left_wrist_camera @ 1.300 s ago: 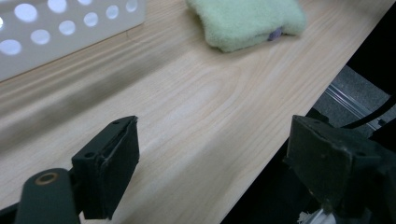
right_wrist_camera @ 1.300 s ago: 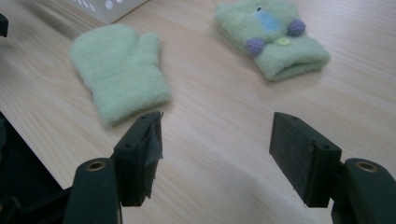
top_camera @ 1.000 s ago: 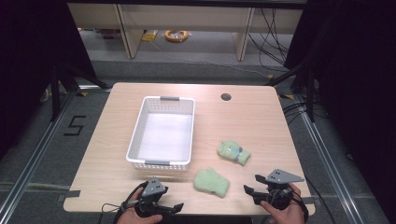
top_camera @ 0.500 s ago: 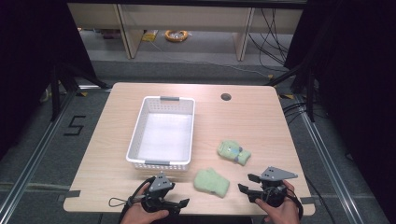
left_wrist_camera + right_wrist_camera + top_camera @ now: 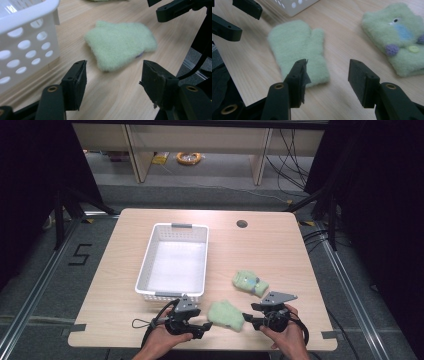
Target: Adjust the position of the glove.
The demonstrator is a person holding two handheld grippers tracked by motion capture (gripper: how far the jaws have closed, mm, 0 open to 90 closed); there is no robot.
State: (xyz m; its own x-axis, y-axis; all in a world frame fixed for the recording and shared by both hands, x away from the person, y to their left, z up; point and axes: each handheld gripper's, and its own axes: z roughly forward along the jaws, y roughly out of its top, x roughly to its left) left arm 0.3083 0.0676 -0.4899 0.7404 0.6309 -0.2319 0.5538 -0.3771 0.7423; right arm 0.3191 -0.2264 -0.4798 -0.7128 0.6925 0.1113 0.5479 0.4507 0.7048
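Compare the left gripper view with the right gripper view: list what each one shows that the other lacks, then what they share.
Left gripper view alone: the white basket seen close, its perforated wall filling the left side, and the floor past the table edge at the right.

Right gripper view alone: the decorated mitten, pale green with a blue patch, purple tufts and a yellowish button.

Both: the plain green mitten lying flat on the wooden table, a corner of the basket, each hand-held gripper's own black jaws apart with nothing between them, and the other gripper farther off.
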